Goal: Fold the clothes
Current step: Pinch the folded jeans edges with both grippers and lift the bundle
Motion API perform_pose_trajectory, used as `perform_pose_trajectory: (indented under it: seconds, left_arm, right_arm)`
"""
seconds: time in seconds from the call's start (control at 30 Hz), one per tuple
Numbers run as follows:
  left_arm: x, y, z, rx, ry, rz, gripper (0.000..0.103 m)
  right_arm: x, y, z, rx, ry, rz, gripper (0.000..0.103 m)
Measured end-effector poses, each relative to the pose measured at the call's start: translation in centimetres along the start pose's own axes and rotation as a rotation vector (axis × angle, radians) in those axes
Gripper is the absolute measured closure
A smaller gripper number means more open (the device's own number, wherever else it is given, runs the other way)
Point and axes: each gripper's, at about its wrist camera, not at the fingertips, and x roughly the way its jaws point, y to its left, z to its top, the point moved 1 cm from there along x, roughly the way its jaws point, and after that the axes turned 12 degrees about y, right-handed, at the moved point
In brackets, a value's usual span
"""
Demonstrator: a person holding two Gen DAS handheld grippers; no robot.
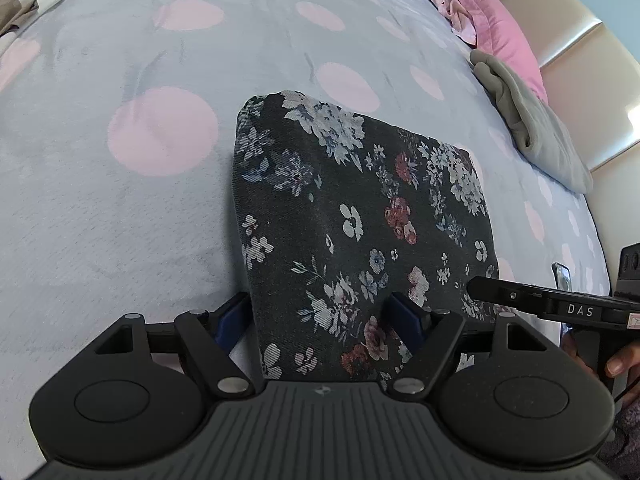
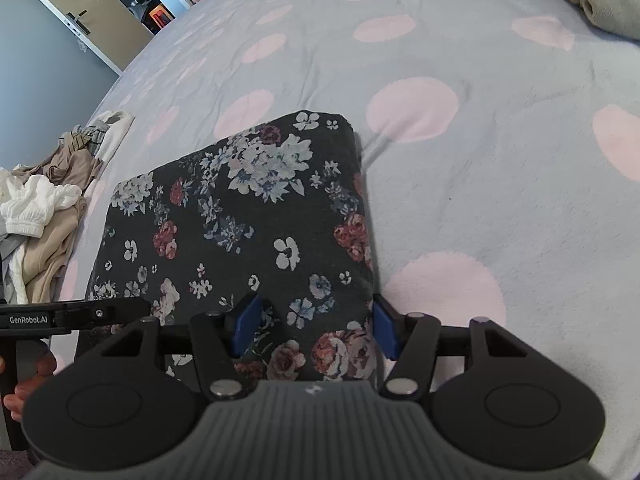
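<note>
A folded dark floral garment (image 1: 360,216) (image 2: 240,224) lies flat on the pale blue bedspread with pink dots (image 1: 120,200) (image 2: 480,160). My left gripper (image 1: 316,320) is open at its near left corner, with one blue pad just off the cloth's left edge and the other resting on the cloth. My right gripper (image 2: 316,328) is open at the near right corner; its left pad is on the cloth and its right pad sits beside the edge. Each view shows one of the other gripper's fingers (image 1: 500,294) (image 2: 100,314) reaching in over the cloth.
A folded grey garment (image 1: 532,128) and a pink pillow (image 1: 500,20) lie by the padded headboard (image 1: 580,40). A pile of unfolded beige and white clothes (image 2: 44,208) sits at the bed's left edge. A phone (image 1: 560,276) lies near the right edge. A hand (image 1: 620,364) holds the right gripper's handle.
</note>
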Motion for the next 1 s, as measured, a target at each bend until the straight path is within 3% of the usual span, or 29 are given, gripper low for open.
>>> perform_pose_trajectory:
  seconds: [0.1, 0.33, 0.63, 0.83, 0.9, 1.0]
  left_arm:
    - [-0.4, 0.2, -0.1, -0.009, 0.009, -0.009, 0.036]
    - [-1.0, 2.6, -0.5, -0.134, 0.063, -0.091, 0.045]
    - [0.1, 2.1, 0.0, -0.063, 0.045, -0.088, 0.052]
    - [-0.4, 1.6, -0.5, -0.037, 0.014, -0.079, 0.06]
    - [-0.7, 1.6, -0.7, -0.034, 0.003, -0.081, 0.068]
    - [-1.1, 1.2, -1.0, -0.023, -0.016, -0.07, 0.074]
  right_arm:
    - [-0.4, -0.6, 0.2, 0.03, 0.007, 0.022, 0.047]
    - [-0.8, -1.0, -0.1, 0.038, 0.058, 0.031, 0.047]
    - [0.0, -1.8, -0.1, 0.07, 0.061, 0.122, 0.051]
    - [-0.4, -1.7, -0.6, 0.091, 0.017, 0.157, 0.071]
    - [-0.9, -1.4, -0.8, 0.084, -0.009, 0.169, 0.08]
    - [-1.8, -1.0, -0.9, 0.073, -0.04, 0.177, 0.082]
